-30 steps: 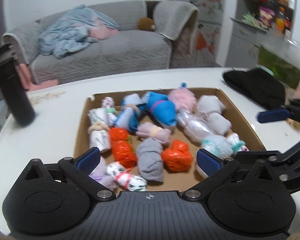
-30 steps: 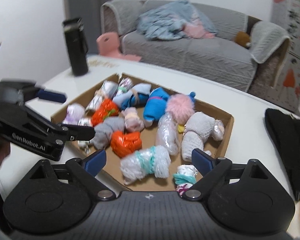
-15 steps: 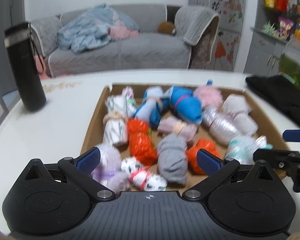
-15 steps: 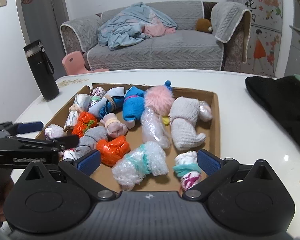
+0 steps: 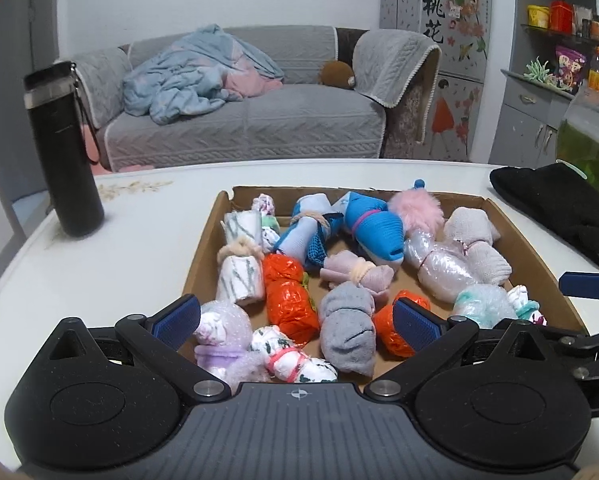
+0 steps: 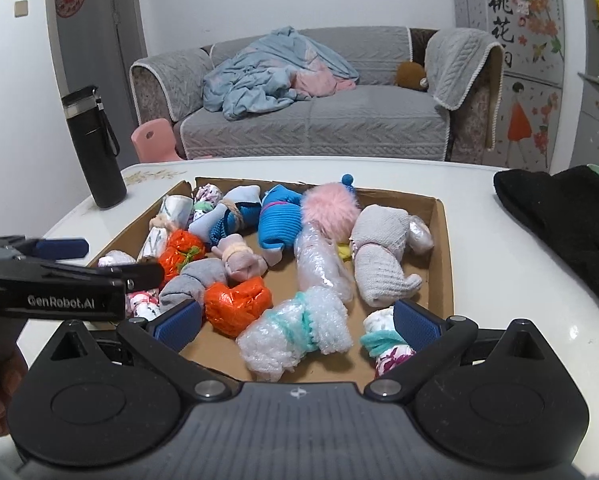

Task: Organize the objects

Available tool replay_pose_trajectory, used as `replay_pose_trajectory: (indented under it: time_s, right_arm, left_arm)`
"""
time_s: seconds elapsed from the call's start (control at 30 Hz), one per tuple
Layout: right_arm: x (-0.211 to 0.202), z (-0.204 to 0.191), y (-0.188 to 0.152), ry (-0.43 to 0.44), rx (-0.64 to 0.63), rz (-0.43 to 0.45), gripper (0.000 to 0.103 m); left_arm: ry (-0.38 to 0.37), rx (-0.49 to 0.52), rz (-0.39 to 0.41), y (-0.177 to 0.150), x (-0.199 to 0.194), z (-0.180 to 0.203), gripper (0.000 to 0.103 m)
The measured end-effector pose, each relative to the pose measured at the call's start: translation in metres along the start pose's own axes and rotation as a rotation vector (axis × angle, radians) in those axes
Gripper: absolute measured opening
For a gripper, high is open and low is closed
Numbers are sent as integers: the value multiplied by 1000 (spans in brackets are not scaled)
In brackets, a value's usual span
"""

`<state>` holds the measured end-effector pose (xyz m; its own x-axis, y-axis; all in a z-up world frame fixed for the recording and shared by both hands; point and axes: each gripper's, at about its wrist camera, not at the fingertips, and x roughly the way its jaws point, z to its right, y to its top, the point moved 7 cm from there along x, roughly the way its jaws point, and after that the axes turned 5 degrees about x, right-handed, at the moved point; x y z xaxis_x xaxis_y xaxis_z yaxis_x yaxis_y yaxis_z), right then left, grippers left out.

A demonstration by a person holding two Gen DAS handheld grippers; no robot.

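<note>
A shallow cardboard tray point(image 5: 533, 248) point(image 6: 443, 248) on the white table holds several rolled sock bundles: a blue one point(image 5: 373, 226) point(image 6: 277, 224), a fluffy pink one point(image 5: 417, 210) point(image 6: 329, 210), orange ones point(image 5: 287, 300) point(image 6: 235, 306), a grey one point(image 5: 347, 328) and bubble-wrapped ones point(image 6: 295, 334). My left gripper point(image 5: 295, 322) is open and empty over the tray's near left edge. My right gripper point(image 6: 297, 322) is open and empty over the near right edge. Each gripper also shows from the side in the other's view.
A tall black bottle point(image 5: 61, 152) point(image 6: 93, 146) stands on the table left of the tray. A black cloth item point(image 5: 555, 204) point(image 6: 567, 220) lies at the right. A grey sofa point(image 5: 251, 112) with a blue blanket is behind the table.
Both grippers have turned and drawn back a little, so the tray now sits more squarely ahead. Both stay open and empty. Nothing in the tray has moved.
</note>
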<state>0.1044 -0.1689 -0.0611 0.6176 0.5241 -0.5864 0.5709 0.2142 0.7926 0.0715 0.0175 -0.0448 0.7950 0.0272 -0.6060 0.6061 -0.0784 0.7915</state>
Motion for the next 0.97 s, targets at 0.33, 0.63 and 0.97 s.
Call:
replay_pose_trajectory:
  time_s: [0.33, 0.63, 0.97]
  right_arm:
    - [-2, -4, 2, 12, 8, 7, 102]
    - [-2, -6, 1, 15, 6, 7, 102]
    - [-3, -7, 1, 19, 11, 11, 102]
  left_arm:
    - [47, 22, -28, -3, 3, -2, 103]
    - [51, 38, -11, 1, -2, 2, 103]
    - [39, 12, 29, 8, -10, -2, 103]
